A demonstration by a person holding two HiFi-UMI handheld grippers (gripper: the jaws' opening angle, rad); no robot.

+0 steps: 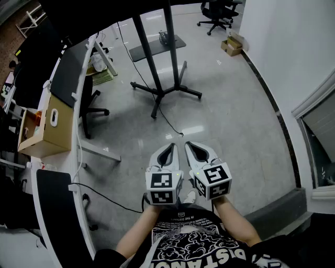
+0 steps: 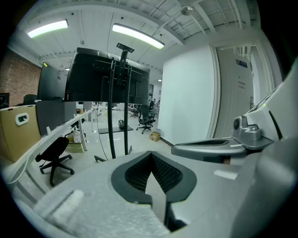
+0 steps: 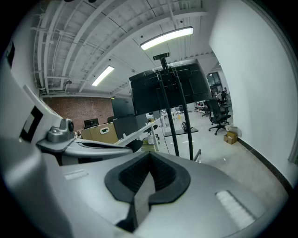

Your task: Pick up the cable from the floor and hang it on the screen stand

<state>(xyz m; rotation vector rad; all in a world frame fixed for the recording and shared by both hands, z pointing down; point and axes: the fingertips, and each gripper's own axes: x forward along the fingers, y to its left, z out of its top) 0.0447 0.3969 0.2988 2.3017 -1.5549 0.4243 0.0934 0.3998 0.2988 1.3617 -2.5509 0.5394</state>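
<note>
A thin black cable (image 1: 170, 124) trails across the grey floor from the foot of the screen stand (image 1: 166, 92) towards me. The stand's black poles rise to a dark screen (image 2: 107, 82), also seen in the right gripper view as the screen (image 3: 170, 88). My left gripper (image 1: 170, 146) and right gripper (image 1: 188, 145) are held side by side in front of my body, short of the cable's near end, both pointing towards the stand. The jaws of each are shut with nothing between them, as the left gripper (image 2: 151, 157) and right gripper (image 3: 150, 156) show in their own views.
A long white desk (image 1: 78, 136) runs along the left with a cardboard box (image 1: 46, 131) and a black office chair (image 1: 90, 107). Another black cable (image 1: 104, 196) droops from the desk. A white wall (image 1: 293, 47) borders the right. Far back stand a chair (image 1: 217, 11) and small boxes (image 1: 232, 45).
</note>
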